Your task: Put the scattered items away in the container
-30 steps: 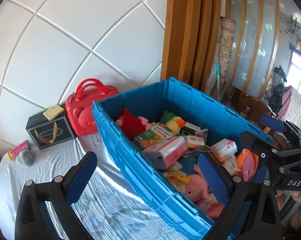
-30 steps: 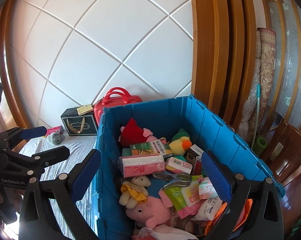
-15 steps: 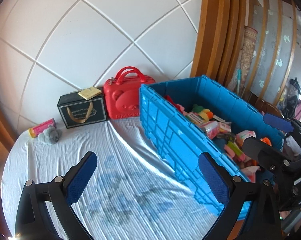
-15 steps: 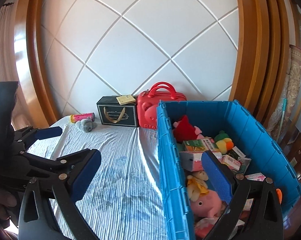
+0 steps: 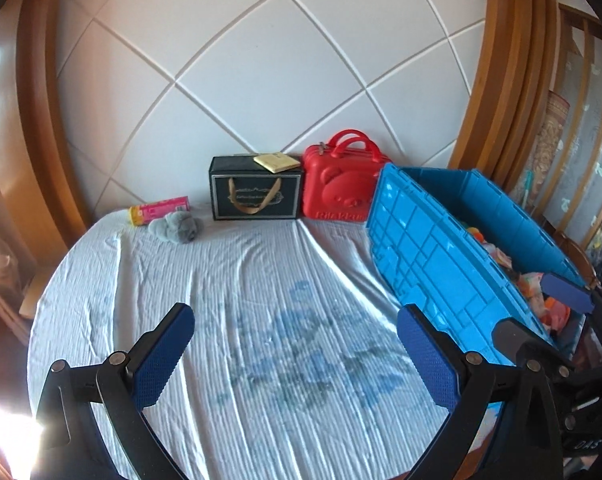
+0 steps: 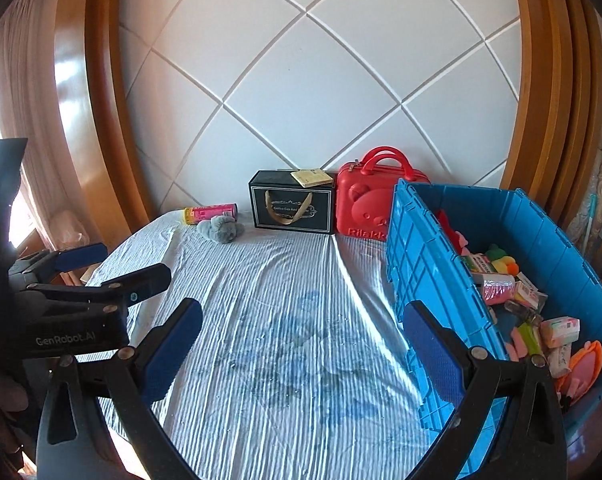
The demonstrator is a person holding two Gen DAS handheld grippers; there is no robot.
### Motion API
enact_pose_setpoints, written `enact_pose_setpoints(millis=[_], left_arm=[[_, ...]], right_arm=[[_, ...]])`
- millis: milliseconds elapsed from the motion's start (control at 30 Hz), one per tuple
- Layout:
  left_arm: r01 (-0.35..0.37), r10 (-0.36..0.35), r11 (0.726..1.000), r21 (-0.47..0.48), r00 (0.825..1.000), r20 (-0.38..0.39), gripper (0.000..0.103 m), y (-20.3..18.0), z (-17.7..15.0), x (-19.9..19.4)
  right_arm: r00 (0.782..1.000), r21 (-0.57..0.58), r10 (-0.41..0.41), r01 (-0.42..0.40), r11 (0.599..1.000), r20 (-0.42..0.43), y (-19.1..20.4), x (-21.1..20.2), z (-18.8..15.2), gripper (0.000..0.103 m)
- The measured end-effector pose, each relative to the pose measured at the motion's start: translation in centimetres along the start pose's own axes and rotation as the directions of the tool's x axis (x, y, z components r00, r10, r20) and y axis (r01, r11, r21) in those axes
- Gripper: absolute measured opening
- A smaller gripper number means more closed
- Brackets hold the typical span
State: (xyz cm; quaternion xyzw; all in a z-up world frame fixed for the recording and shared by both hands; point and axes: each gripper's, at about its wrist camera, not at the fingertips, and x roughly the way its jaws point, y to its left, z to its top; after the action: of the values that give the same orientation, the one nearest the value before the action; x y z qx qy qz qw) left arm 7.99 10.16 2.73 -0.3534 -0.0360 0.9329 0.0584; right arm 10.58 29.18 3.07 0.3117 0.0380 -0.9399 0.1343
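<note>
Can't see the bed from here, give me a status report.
Both grippers open, empty. Grey plush and pink tube not yet in blue crate. Path clear.

You're looking at a round tabletop (image 5: 261,320) under a wrinkled, white ribbed cloth with a faded blue print near its middle. Along the far edge, against the wall, stand a black gift box (image 5: 256,199) and a red bear-faced case (image 5: 341,192), side by side and touching. Left of the box a pink tube (image 5: 159,209) lies flat with a grey plush toy (image 5: 175,228) just in front of it. The blue crate (image 6: 429,280) sits on the right side.
</note>
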Motion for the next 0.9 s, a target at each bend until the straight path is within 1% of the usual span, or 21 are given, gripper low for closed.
enact_pose_setpoints(millis=[133, 233, 367, 467, 733, 900], left_arm=[[-0.039, 0.039, 0.999, -0.008, 0.999, 0.006, 0.102, 2.5, -1.1, -1.3], [-0.045, 0.045, 0.999, -0.013, 0.999, 0.0, 0.102, 4.0, -1.8, -1.9], [-0.04, 0.04, 0.999, -0.027, 0.999, -0.033, 0.102, 5.7, -3.1, -2.2], [-0.067, 0.066, 0.998, -0.021, 0.997, -0.039, 0.102, 6.8, -3.9, -2.6], [-0.111, 0.11, 0.993, -0.026, 0.993, -0.031, 0.102, 9.5, -4.7, -4.2], [-0.083, 0.079, 0.994, -0.064, 0.995, -0.065, 0.102, 11.2, -5.2, -4.1]], right_arm=[[1.0, -0.013, 0.003, -0.003, 1.0, -0.002, 2.6, -0.3, -0.8, 0.102], [1.0, -0.001, 0.003, -0.003, 1.0, -0.005, 4.1, -0.7, -1.5, 0.102], [1.0, 0.03, 0.01, -0.01, 1.0, -0.004, 6.0, -1.0, -2.9, 0.102], [1.0, 0.036, 0.019, -0.019, 0.999, -0.018, 7.5, -0.8, -3.8, 0.102], [1.0, 0.062, 0.01, -0.01, 0.998, -0.004, 9.4, -1.1, -4.3, 0.102], [1.0, 0.045, 0.025, -0.024, 0.999, -0.008, 10.6, -1.0, -4.4, 0.102]])
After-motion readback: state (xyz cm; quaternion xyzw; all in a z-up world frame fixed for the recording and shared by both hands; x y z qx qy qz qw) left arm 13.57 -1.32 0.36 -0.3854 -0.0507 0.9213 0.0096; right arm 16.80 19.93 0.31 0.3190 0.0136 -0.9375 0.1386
